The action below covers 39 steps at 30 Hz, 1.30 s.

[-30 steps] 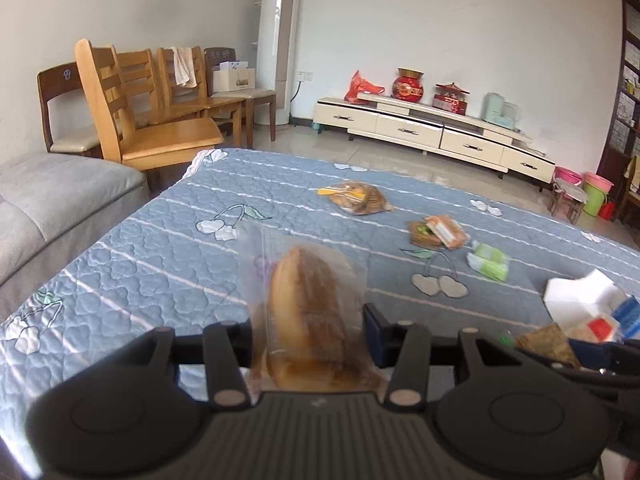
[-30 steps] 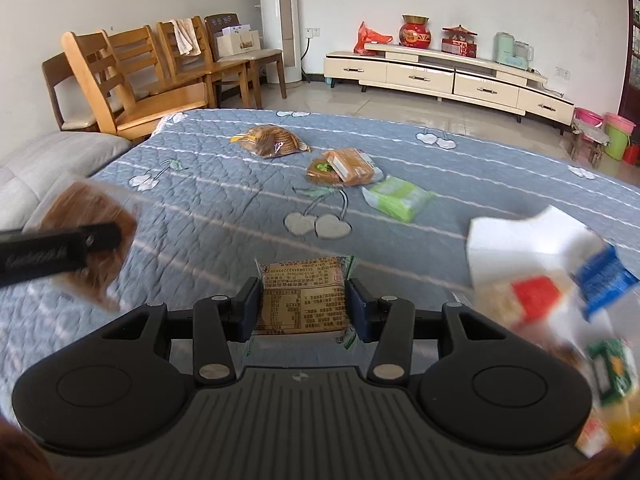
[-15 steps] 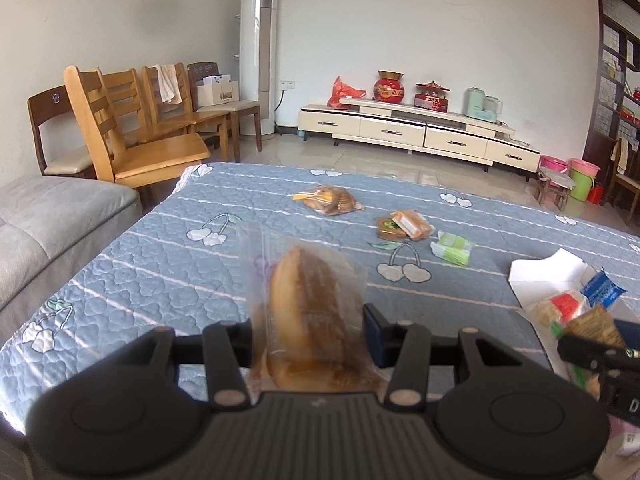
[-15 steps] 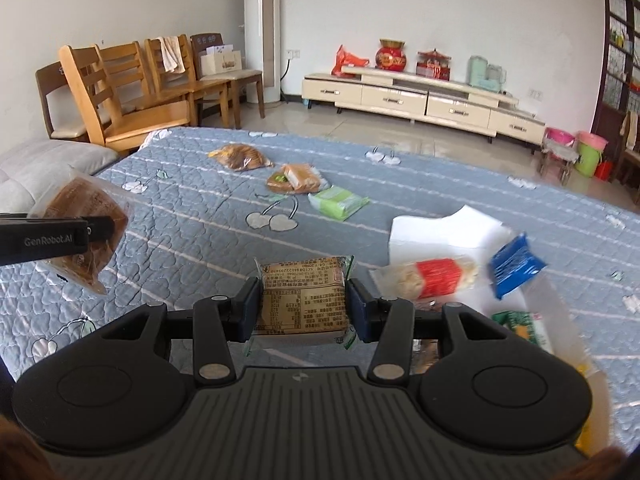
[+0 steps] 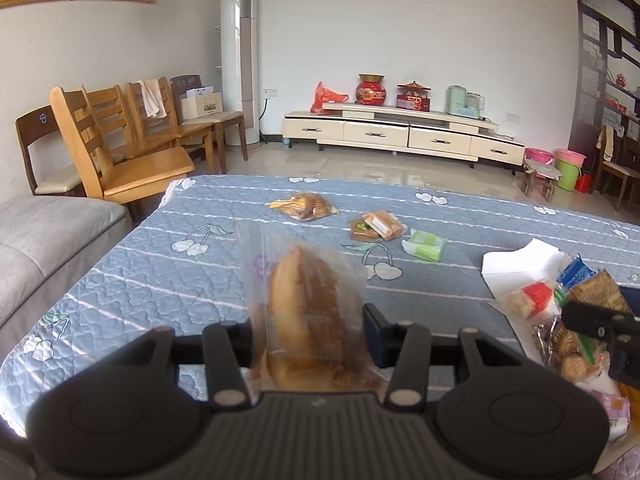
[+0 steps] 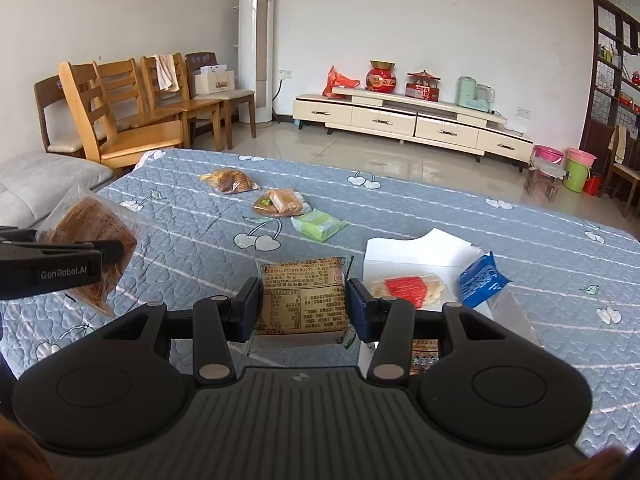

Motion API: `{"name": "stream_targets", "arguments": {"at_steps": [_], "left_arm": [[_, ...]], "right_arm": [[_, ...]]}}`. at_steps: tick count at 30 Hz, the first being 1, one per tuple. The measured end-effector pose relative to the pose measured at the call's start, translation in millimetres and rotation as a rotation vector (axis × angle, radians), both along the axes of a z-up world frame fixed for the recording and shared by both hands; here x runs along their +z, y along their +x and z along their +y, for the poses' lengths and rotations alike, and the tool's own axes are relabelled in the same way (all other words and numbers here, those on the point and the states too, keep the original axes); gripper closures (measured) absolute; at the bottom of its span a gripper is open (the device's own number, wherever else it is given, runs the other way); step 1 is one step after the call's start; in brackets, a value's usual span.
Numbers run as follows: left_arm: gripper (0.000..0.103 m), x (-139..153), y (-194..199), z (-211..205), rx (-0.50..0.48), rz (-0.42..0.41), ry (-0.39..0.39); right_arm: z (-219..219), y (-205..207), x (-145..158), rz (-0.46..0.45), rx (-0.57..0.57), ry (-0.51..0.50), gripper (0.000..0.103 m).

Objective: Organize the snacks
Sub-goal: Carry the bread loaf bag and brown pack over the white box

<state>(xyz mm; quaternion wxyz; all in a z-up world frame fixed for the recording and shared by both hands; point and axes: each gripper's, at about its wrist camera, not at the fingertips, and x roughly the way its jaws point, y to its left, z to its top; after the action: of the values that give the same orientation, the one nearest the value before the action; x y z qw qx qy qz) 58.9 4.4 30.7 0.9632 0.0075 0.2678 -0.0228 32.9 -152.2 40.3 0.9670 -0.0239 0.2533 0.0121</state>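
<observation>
My left gripper: matte black, ribbed top, two round discs, silver screws. Right gripper: same, dark-blue pads.

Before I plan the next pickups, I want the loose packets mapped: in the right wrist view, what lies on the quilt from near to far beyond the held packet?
Near to far in the right wrist view: green packet → orange-brown packet pair → clear bag of round biscuits.
</observation>
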Motion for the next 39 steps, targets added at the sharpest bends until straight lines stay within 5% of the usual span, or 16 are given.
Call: {"name": "stream_targets", "arguments": {"at_steps": [39], "left_arm": [[0.056, 10, -15, -37, -0.091, -0.026, 0.03]], "right_arm": [[-21, -26, 8, -0.046, -0.068, -0.006, 0.045]]}}
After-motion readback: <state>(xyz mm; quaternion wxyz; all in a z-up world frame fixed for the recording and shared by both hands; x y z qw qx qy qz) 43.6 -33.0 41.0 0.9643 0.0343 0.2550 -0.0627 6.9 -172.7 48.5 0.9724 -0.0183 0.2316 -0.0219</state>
